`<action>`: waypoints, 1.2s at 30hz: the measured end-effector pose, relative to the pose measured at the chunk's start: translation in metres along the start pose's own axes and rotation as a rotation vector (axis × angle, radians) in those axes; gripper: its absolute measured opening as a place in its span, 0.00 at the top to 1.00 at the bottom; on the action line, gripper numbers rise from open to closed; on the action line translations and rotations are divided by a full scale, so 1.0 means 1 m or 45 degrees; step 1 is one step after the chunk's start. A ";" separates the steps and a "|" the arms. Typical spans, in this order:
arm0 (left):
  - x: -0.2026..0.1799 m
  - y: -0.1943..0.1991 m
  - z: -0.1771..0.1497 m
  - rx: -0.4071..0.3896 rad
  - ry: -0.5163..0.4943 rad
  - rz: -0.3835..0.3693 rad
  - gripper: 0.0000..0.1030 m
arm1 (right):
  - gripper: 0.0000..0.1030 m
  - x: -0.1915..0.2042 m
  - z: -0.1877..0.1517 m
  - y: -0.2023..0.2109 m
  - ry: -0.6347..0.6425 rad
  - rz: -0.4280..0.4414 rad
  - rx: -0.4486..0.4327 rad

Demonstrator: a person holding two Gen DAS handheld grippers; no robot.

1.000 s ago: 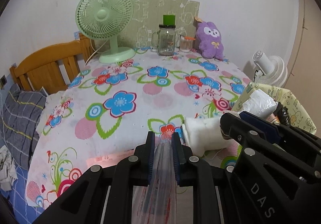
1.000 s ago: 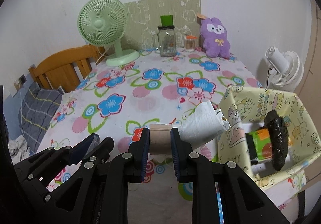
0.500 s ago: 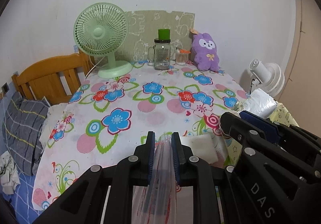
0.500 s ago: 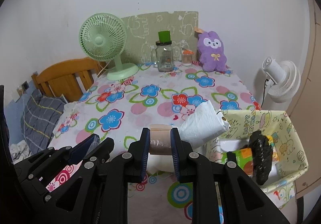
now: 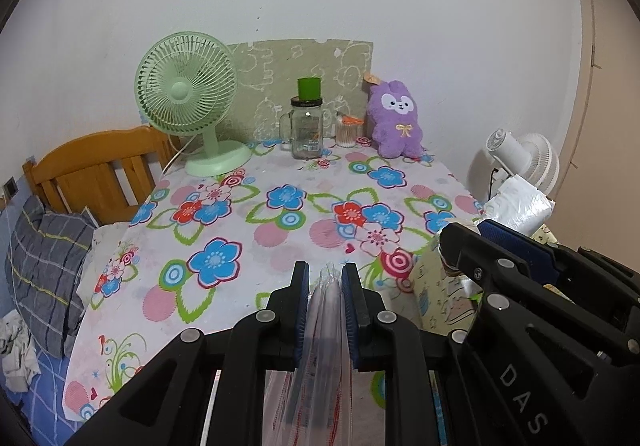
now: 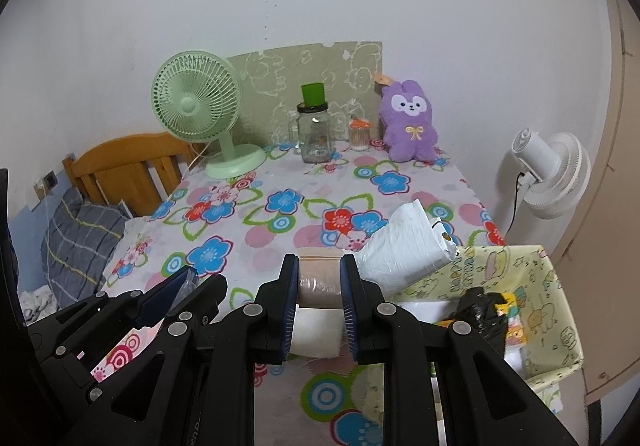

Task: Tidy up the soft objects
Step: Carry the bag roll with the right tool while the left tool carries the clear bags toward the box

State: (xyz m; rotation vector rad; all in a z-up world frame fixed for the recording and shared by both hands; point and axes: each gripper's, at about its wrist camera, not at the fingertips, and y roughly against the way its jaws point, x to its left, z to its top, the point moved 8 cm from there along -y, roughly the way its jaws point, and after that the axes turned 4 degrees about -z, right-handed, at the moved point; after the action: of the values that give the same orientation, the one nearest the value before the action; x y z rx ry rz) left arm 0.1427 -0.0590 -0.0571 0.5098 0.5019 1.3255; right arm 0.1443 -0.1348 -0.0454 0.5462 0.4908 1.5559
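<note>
1. Clear plastic, a bag (image 5: 320, 330) with red print, hangs pinched between the blue pads of the left claw (image 5: 323, 288); the jaws are clamped tight on it, above the near edge of the tabletop (image 5: 256, 246).
2. Right claw (image 6: 319, 286) is clamped on a tan roll (image 6: 319, 278); a white roll (image 6: 316, 334) sits just under it, between the same jaws.
3. A white crinkled bag (image 6: 404, 250) sticks out up and to the right from that claw, over the near left corner of a yellow-green bin (image 6: 520, 266).
4. The bin stands at the near right, beside the tabletop; inside it lie a black bundle (image 6: 480, 306) and a yellow and orange packet (image 6: 510, 306), touching each other.
5. In the left wrist view the right claw (image 5: 460, 242) shows at the near right, with the white bag (image 5: 520, 202) past its tip.
6. In the right wrist view the left claw (image 6: 192, 282) shows at the near left, clear plastic at its tip.
7. Flowered cloth covers the tabletop.
8. At the far edge, left to right: a green fan (image 5: 188, 94), a glass jar (image 5: 306, 130) with a green cup (image 5: 309, 87) on its lid, a small swab jar (image 5: 346, 132), a purple plush (image 5: 396, 118).
9. A white fan (image 6: 552, 174) stands at the far right, off the tabletop.
10. A wooden headboard (image 5: 96, 166) and a grey plaid pillow (image 5: 44, 262) lie at the left.
</note>
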 end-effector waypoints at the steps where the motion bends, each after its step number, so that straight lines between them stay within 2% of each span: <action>1: -0.002 0.000 0.001 -0.002 -0.001 -0.001 0.86 | 0.77 -0.002 0.001 0.001 0.000 -0.002 -0.002; 36: -0.131 -0.034 0.018 -0.006 -0.109 -0.162 0.85 | 0.77 -0.132 0.006 0.009 -0.098 -0.153 -0.046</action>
State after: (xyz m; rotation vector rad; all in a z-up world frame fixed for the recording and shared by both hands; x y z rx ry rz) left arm 0.1575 -0.1949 -0.0568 0.5198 0.4531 1.1784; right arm 0.1456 -0.2676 -0.0413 0.5375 0.4289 1.4218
